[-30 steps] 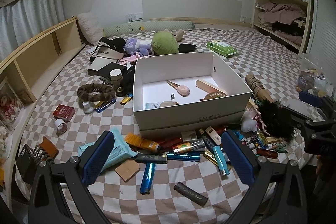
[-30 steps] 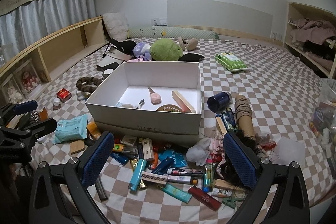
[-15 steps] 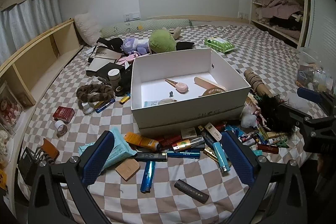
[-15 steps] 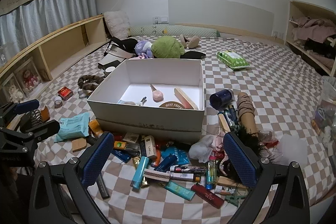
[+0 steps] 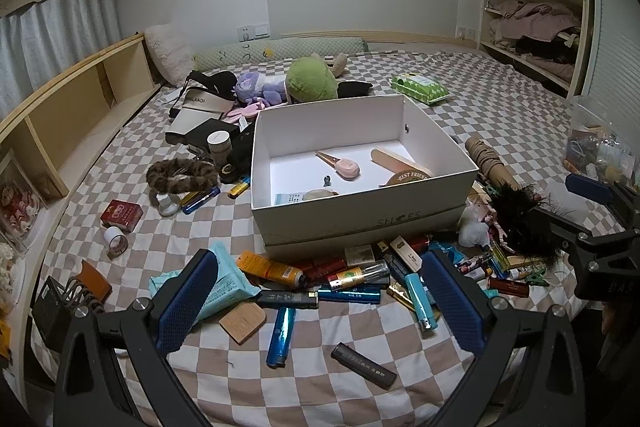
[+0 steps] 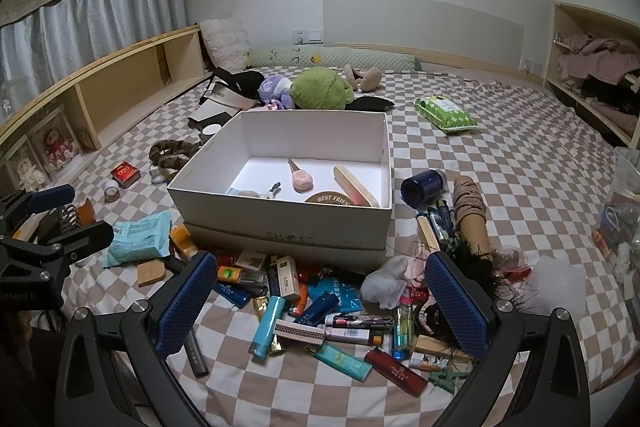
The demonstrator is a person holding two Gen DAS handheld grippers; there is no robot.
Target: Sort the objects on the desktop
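Clear bag (image 6: 624,211) cut off rightward

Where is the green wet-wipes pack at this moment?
The green wet-wipes pack lies on the checkered bedspread, outside the white shoebox, beyond its far right corner. In the left wrist view it sits right of the green plush.

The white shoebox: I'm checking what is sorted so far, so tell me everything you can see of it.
The white shoebox is an open cardboard box, seemingly nested in its lid, with faint "SHOES" lettering on the front wall. It sits upright on the checkered bedspread. Inside lie a pink tool, a nail file, a round "BEST FRIEND" piece and a few small items near the front wall. Clutter is heaped against its front; neither gripper touches it.
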